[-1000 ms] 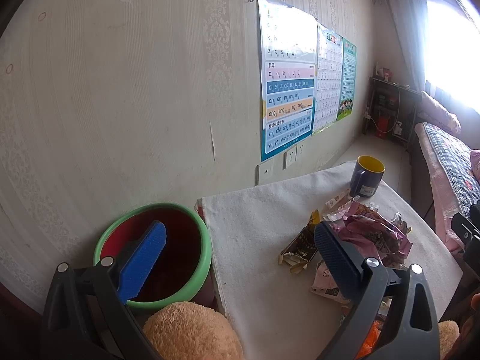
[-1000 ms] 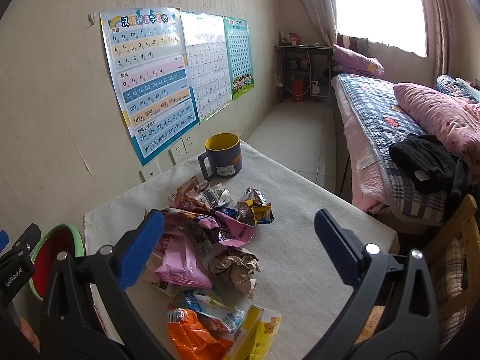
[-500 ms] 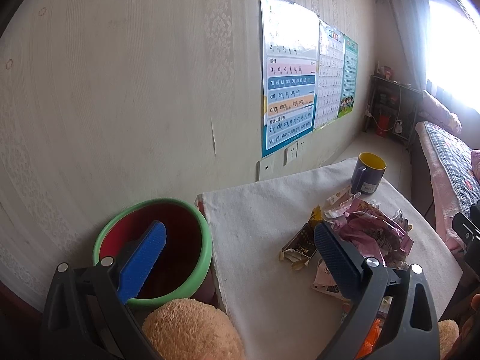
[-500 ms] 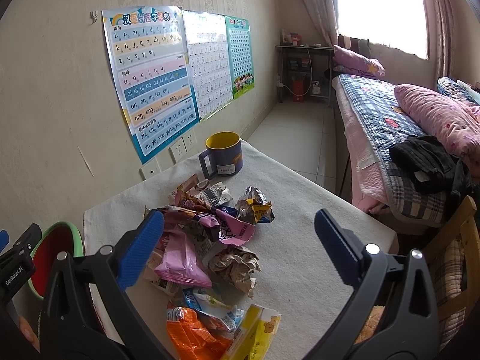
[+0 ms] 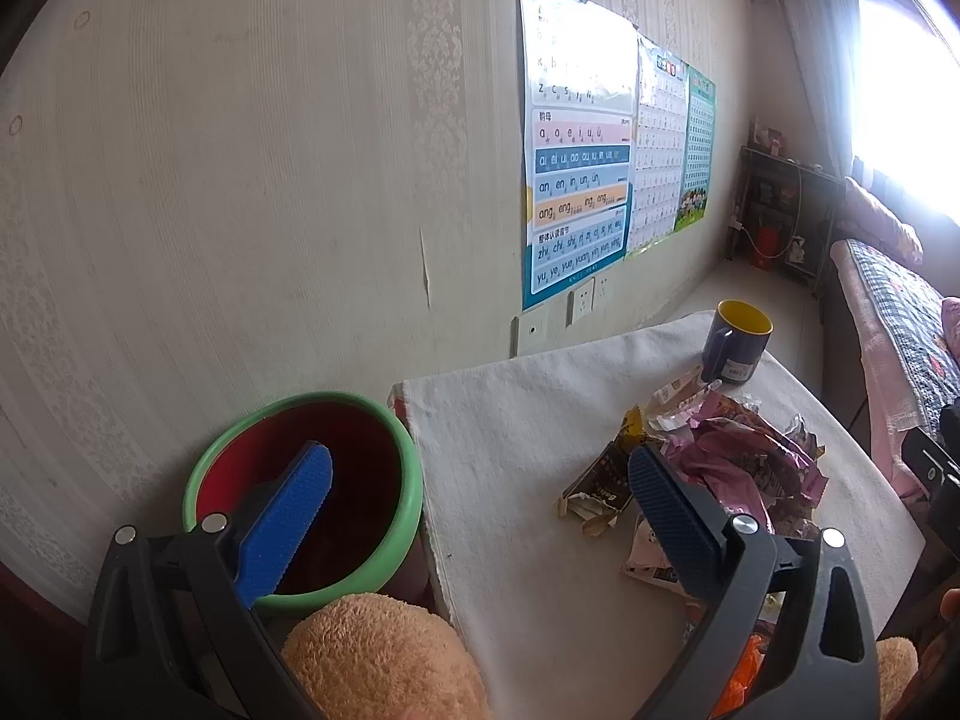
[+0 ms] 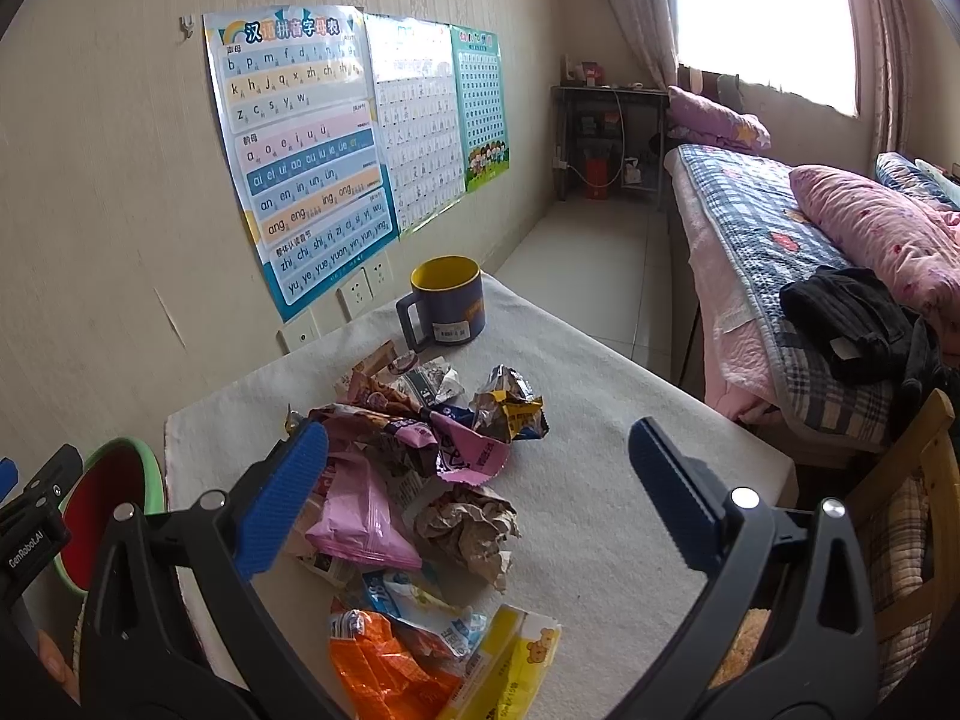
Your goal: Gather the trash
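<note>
left claw [image 5: 480,498]: spread wide, empty; I hold it above the counter edge, next to the bin.
right claw [image 6: 480,462]: spread wide, empty, lined up over the pile for a first pick.
trash [image 6: 420,480]: wrappers heaped mid-counter [image 6: 630,420], none collected yet.
bin [image 5: 300,504]: green-rimmed, just off the counter's left end, short drop path.
mug [image 6: 447,306]: behind the pile; not trash, I judge.
</note>
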